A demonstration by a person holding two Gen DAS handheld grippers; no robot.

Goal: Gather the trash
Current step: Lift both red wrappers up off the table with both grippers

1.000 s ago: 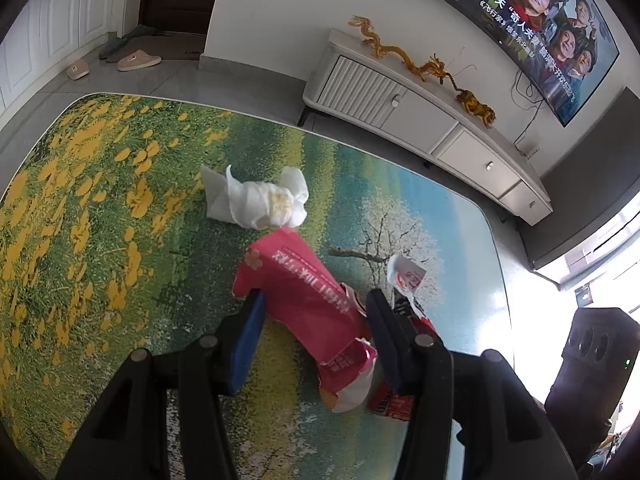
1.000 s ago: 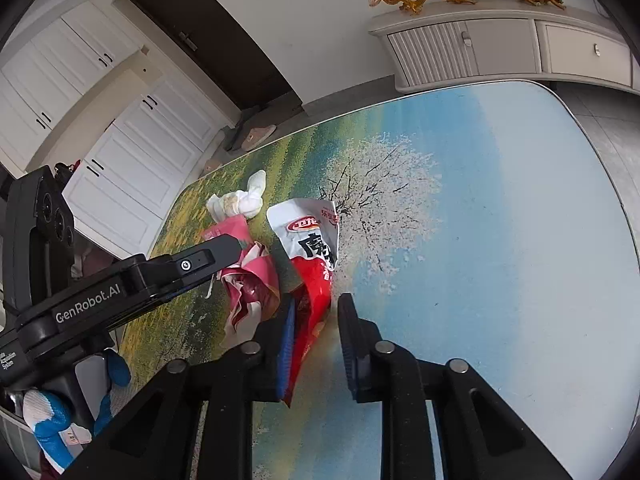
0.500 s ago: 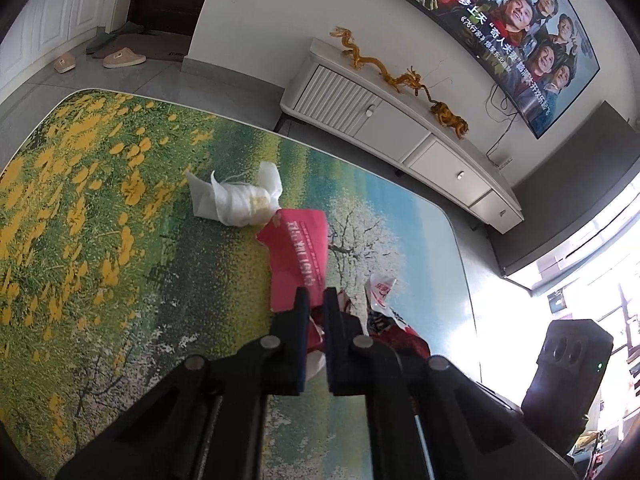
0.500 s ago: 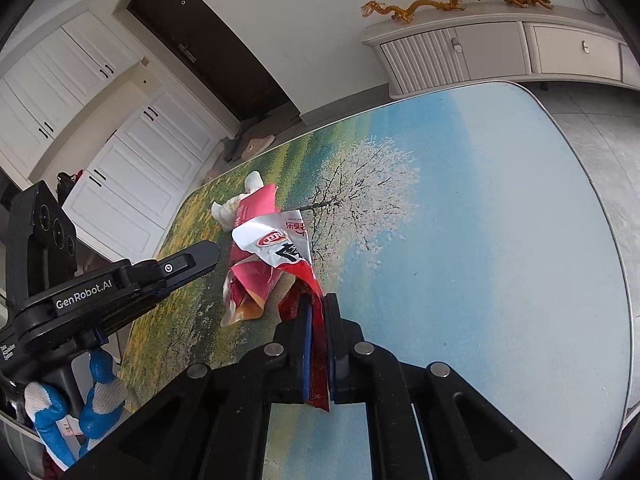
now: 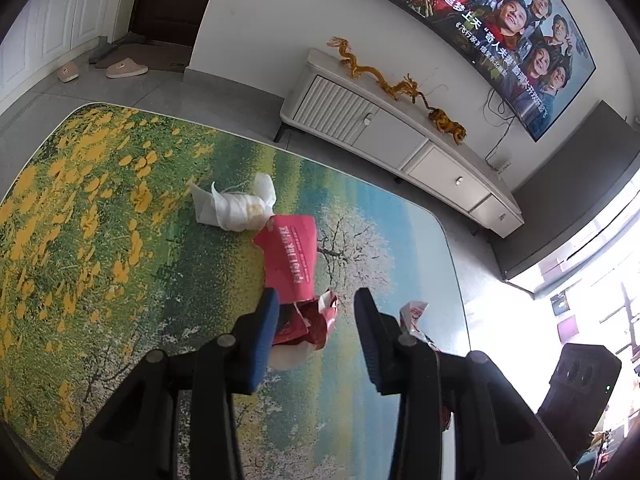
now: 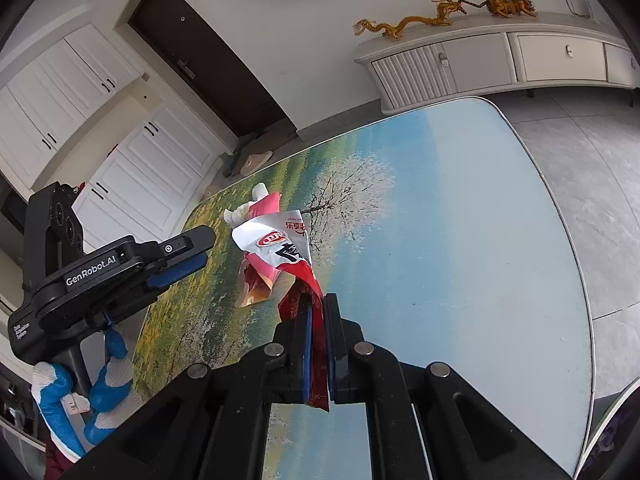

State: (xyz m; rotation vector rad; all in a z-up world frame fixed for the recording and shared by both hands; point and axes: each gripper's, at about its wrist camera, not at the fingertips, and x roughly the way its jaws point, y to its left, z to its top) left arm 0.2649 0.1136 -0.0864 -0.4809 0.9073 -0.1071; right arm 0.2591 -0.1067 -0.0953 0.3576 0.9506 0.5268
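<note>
- Right gripper [image 6: 316, 312]: jaws clamped on the lower red end of the red-and-white snack bag [image 6: 280, 240]. The bag rises from the pads toward 11 o'clock, its white top hanging free above the table [image 6: 460, 200].
- Left gripper [image 5: 316, 316]: jaws opening, a clear gap between the blue pads. The crumpled end of the pink wrapper [image 5: 294, 256] sits in that gap, against the left pad; the right pad does not touch it. Judged: not gripped.
- White crumpled tissue [image 5: 232, 208] lies at 11 o'clock of the pink wrapper, touching its far corner; untouched.
- Step in hand, judged: gather both wrappers. To do it well, re-centre the left jaws on the wrapper's bunched end and close on several layers, not a single torn flap, before lifting. Keep the right clamp firm; thin film slips easily.
- Risk, judged: lifting the wrapper may drag the tissue, since they touch.
- Edges: in the right wrist view the table's rounded edge runs from 1 to 4 o'clock, well apart from the trash. Broad bare surface lies at 3 o'clock of the snack bag, open for moving.
- Left hand [image 6: 80, 404] in a blue-and-white glove sits at 8 o'clock, beyond the near table edge.
- No bin is visible in either view.
</note>
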